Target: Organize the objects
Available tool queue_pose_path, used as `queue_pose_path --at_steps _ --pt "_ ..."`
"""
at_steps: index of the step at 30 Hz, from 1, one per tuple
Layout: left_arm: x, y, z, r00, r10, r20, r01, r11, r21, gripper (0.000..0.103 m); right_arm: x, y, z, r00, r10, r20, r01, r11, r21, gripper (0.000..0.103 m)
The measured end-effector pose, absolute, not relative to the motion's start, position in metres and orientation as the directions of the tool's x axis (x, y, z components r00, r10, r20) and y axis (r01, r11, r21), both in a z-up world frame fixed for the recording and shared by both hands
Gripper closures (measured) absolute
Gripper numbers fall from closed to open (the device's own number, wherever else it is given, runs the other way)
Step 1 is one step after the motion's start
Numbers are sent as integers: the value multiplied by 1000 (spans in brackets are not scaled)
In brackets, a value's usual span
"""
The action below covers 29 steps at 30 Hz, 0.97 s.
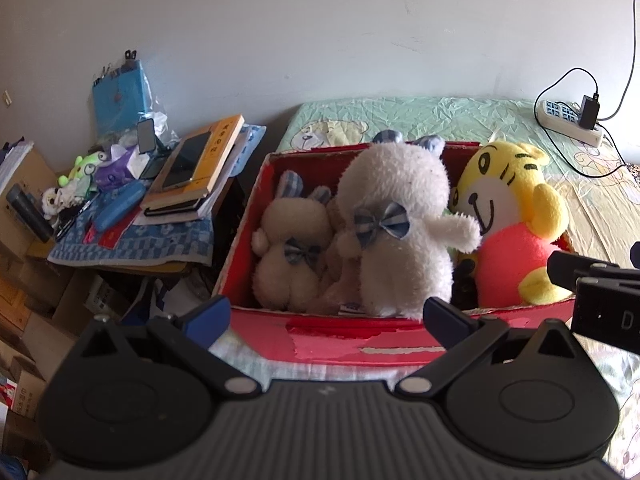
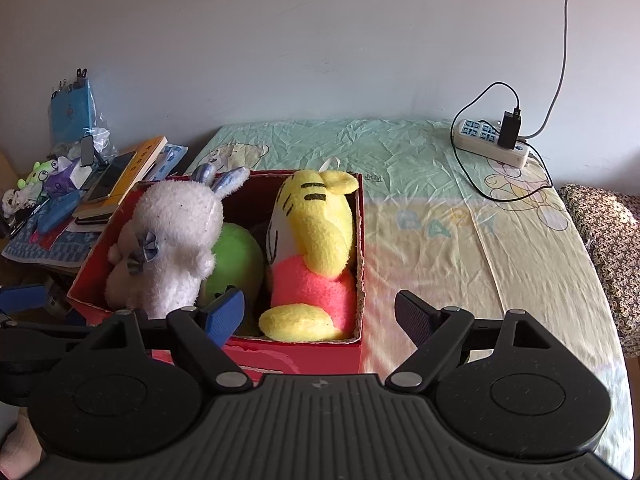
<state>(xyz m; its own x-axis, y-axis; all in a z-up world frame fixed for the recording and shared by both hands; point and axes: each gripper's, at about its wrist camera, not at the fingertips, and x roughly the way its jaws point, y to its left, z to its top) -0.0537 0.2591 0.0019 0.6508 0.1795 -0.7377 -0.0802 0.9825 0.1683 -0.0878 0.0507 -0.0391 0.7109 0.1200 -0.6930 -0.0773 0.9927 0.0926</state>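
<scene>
**Both grippers empty in front of a full toy box**

Your left gripper [image 1: 326, 320] is spread wide and holds nothing; its blue fingers [image 1: 208, 320] hang just over the near wall of the red box [image 1: 320, 344]. Your right gripper [image 2: 320, 316] is also spread and empty, and it stands at the near right corner of the same box.

The box stands on the bed [image 2: 440, 220], and the soft toys are already inside it. The big white rabbit [image 1: 396, 232] stands upright in the middle, straight ahead of the left gripper, with a small rabbit [image 1: 292, 252] leaning beside it on the left. The yellow tiger [image 2: 316, 240] fills the right end, its long axis upright, directly in front of the right gripper. A green toy [image 2: 236, 256] is pressed between the rabbit and the tiger.

I judge the packing almost done. If a toy needs a push down, the tiger belongs to your right hand and the rabbits to your left. The bed itself shows no more toys; some small ones lie on the crowded side table [image 1: 132, 248], nearer your left hand.
</scene>
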Motion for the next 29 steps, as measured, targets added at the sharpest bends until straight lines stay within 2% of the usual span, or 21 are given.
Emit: queue_pose_path --at_steps 21,29 --pt "-46 263 3 650 164 -742 -74 985 153 1 -77 60 -41 704 121 -700 -76 993 94 18" --pt "-50 247 12 675 233 -700 -141 972 188 1 -74 47 -35 710 179 -681 -126 984 128 18"
